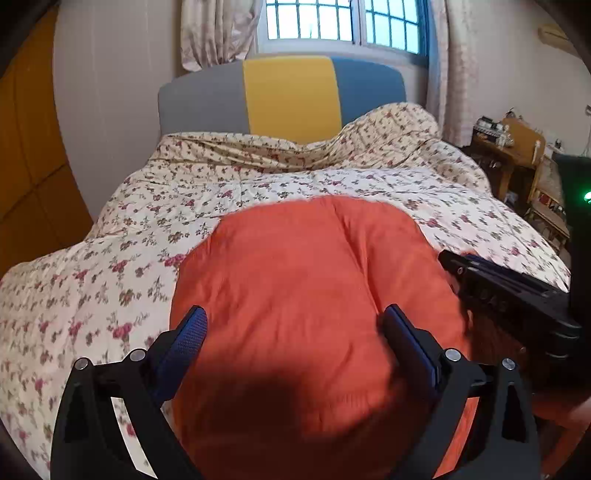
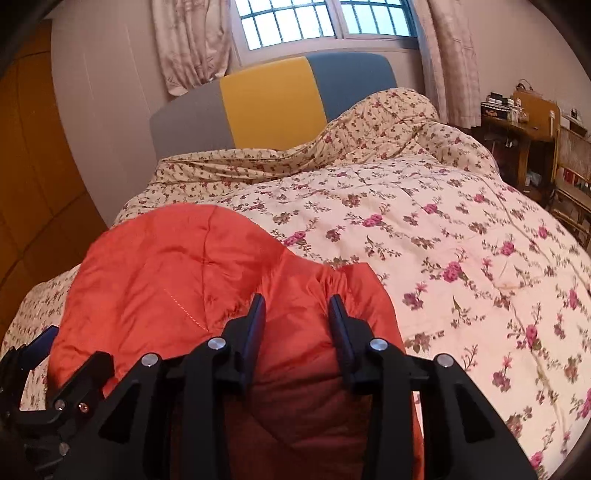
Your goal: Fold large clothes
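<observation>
Looking along the left gripper [image 1: 293, 325], we are seeing its blue-padded fingers [image 1: 186, 339] spread wide, with the orange quilted garment [image 1: 303, 280] lying below and between them, and we are finding no pad pressing on the cloth. The garment is lying on the floral quilt [image 1: 122, 236] that is covering the bed, reaching ahead of the fingertips toward the headboard [image 1: 288, 96].

The left view is showing the right gripper [image 1: 491, 284] coming in from the right of the fingers, over the garment's right edge; its fingers are not readable there. The right view is showing them head on: the right gripper [image 2: 297, 314] is holding its fingers [image 2: 255, 325] moderately apart, a gathered orange fold is lying between and ahead of the tips, and we cannot tell for certain whether the pads are touching it, though they appear clear of it.

The right view is also giving us more bare quilt to the right of the fingers, and the left gripper [image 2: 40, 347] at far left beside the garment's edge. Both views are showing the barred window [image 2: 317, 18] and the wooden desk [image 2: 524, 133] beyond.
</observation>
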Available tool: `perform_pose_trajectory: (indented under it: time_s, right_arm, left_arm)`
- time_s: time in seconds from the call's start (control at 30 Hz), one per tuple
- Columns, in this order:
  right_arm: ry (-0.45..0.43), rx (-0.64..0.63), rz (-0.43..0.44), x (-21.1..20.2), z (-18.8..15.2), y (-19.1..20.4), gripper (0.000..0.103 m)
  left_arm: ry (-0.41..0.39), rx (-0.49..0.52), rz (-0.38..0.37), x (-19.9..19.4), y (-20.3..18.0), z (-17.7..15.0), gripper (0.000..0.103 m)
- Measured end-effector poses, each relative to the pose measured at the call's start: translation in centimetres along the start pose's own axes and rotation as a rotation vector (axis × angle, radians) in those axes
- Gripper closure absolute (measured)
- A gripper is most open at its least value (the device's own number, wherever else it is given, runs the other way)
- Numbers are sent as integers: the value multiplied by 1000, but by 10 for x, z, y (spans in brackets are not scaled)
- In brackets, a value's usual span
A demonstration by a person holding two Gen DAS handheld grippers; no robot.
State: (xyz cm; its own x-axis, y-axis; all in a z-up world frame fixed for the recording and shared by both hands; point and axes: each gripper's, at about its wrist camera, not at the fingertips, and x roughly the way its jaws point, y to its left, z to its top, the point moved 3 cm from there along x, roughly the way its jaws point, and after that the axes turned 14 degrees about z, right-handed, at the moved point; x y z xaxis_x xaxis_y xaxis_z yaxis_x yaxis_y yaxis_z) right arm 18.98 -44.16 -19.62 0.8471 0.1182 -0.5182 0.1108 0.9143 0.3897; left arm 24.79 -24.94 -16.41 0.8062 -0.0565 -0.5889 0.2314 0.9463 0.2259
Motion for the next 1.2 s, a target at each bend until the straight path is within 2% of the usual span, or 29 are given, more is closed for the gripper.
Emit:
perform_pose_trajectory:
  time_s: [0.07,0.27,0.33,0.4,0.47,0.63,0.8,0.97,1.2]
  right_arm:
    - [3,5,-10,6,1,0,68]
    - [12,8,-4,1,1,-1,67]
    - [16,12,5,-9,3,0,62]
    - [7,25,32,-24,4,4,42]
    - [3,34,56,-41,3,5,40]
    - [54,103,66,-71,-10,-5,37]
    - [112,155,67,-93,-29,-12,28]
    - [191,151,89,-92,-43,-7,22]
    - [258,183,119,-73,-46,-15,14]
  left_arm:
    - [-35,-24,-3,0,1,-11,4]
    - [-105,-34,5,6,-4,-16,3]
    - [-112,-34,7,4,-4,-17,3]
    - [-108,-36,-1,1,-1,-18,3]
    - [-87,-34,-23,-3,4,-18,3]
    - [-12,-49,-116,-16,27,-20,3]
    - [39,-97,-147,-28,52,-32,3]
    - [106,-135,-193,-33,73,-50,3]
    - [150,-122,-283,-36,72,-62,3]
